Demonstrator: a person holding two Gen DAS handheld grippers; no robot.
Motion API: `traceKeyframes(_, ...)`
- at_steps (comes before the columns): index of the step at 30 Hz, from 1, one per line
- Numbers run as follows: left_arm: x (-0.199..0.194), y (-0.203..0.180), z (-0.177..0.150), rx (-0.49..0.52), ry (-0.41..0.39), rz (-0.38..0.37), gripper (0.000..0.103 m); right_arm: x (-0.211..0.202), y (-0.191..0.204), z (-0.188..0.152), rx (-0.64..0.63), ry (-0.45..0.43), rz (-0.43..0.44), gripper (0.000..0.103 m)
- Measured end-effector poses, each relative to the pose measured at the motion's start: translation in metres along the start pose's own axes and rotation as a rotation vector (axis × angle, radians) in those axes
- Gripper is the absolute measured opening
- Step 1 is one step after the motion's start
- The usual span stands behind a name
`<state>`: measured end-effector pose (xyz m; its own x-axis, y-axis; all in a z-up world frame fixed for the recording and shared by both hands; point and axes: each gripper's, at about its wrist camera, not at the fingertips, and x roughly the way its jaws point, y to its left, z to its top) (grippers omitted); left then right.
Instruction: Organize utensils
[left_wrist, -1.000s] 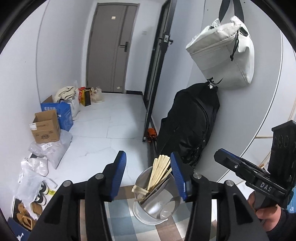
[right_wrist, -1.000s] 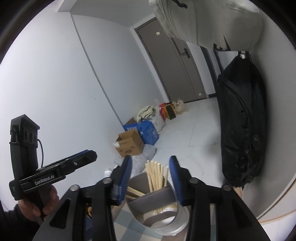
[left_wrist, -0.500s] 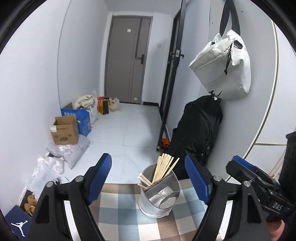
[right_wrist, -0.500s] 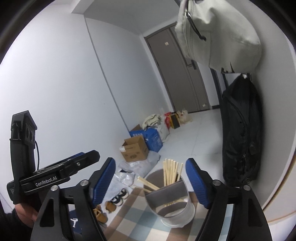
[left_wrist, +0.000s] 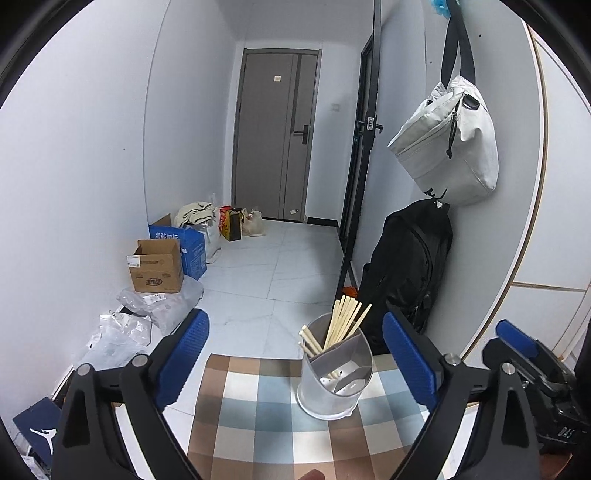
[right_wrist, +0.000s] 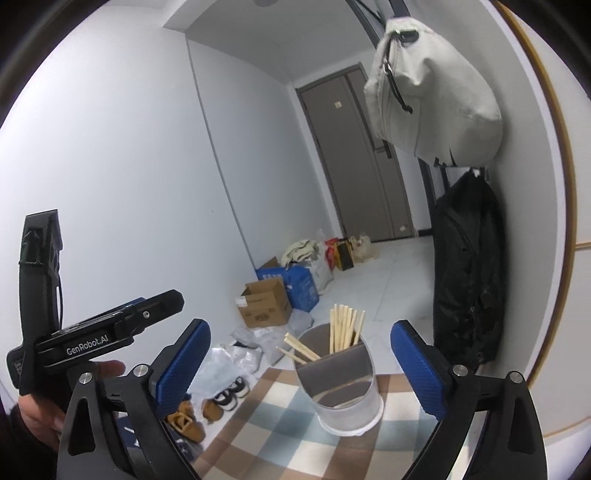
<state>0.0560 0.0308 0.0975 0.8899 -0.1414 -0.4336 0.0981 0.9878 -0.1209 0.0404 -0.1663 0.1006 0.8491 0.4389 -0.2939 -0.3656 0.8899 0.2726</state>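
Note:
A metal utensil holder (left_wrist: 334, 384) with a divider stands upright on the checked tablecloth (left_wrist: 258, 424). Several wooden chopsticks (left_wrist: 345, 321) stick out of its far compartment, and the near one looks bare. My left gripper (left_wrist: 294, 317) is drawn back from the holder, its jaws opening wide with nothing touching the blue pads (left_wrist: 184, 354). In the right wrist view the same holder (right_wrist: 343, 391) and chopsticks (right_wrist: 345, 328) sit ahead of my right gripper (right_wrist: 300, 325), whose jaws are also opening and hold nothing. A hand (right_wrist: 37, 406) carries the left gripper (right_wrist: 162, 302) at the left edge.
A black backpack (left_wrist: 406, 273) leans on the right wall under a hanging white bag (left_wrist: 447, 144). A cardboard box (left_wrist: 157, 266), a blue box (left_wrist: 184, 247) and plastic bags (left_wrist: 122, 325) line the left wall. Shoes (right_wrist: 192, 421) lie beside the table edge.
Both grippers have pulled back from the holder and their jaws have spread from around it to wide apart. The holder stays on the cloth with the chopsticks in it.

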Motion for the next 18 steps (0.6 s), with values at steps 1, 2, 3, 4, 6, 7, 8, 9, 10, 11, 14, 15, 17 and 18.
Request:
traceKeyframes(1, -0.002, 0.000, -0.002, 0.004, -0.005, 0.005, 0.095, -0.004, 0.001, -0.002, -0.009, -0.011, -0.001, 0.103)
traceKeyframes(2, -0.005, 0.000, -0.005, 0.006, -0.011, 0.007, 0.095, -0.007, 0.002, -0.004, -0.016, -0.020, -0.003, 0.103)
traceKeyframes(3, -0.006, 0.000, -0.006, 0.008, -0.015, 0.009, 0.095, -0.009, 0.003, -0.005, -0.021, -0.028, -0.007, 0.103)
traceKeyframes(4, -0.008, 0.000, -0.009, 0.011, -0.020, 0.013, 0.095, -0.012, 0.004, -0.007, -0.028, -0.037, -0.012, 0.103)
traceKeyframes(6, -0.011, 0.001, -0.013, 0.014, -0.026, 0.018, 0.098, -0.017, 0.004, -0.012, -0.032, -0.040, -0.017, 0.103)
traceKeyframes(7, -0.013, 0.001, -0.015, 0.014, -0.029, 0.019, 0.099, -0.018, 0.003, -0.014, -0.031, -0.041, -0.017, 0.103)
traceKeyframes(8, -0.014, 0.001, -0.017, 0.015, -0.032, 0.020, 0.100, -0.020, 0.004, -0.017, -0.029, -0.041, -0.015, 0.103)
traceKeyframes(9, -0.015, 0.001, -0.020, 0.018, -0.039, 0.020, 0.101, -0.022, 0.003, -0.019, -0.028, -0.044, -0.014, 0.103)
traceKeyframes(10, -0.017, 0.001, -0.024, 0.023, -0.044, 0.020, 0.101, -0.024, 0.003, -0.021, -0.030, -0.045, -0.017, 0.103)
traceKeyframes(11, -0.018, 0.001, -0.026, 0.028, -0.047, 0.024, 0.101, -0.025, 0.003, -0.023, -0.034, -0.045, -0.021, 0.103)
traceKeyframes(14, -0.019, 0.002, -0.036, 0.028, -0.055, 0.031, 0.101, -0.027, 0.004, -0.031, -0.051, -0.040, -0.031, 0.103)
traceKeyframes(15, -0.018, 0.003, -0.039, 0.023, -0.052, 0.034, 0.101, -0.027, 0.004, -0.035, -0.057, -0.038, -0.036, 0.103)
traceKeyframes(17, -0.015, 0.005, -0.046, 0.012, -0.038, 0.042, 0.101, -0.027, 0.003, -0.041, -0.062, -0.033, -0.041, 0.103)
traceKeyframes(18, -0.014, 0.006, -0.049, 0.008, -0.032, 0.047, 0.101, -0.028, 0.003, -0.044, -0.063, -0.030, -0.043, 0.103)
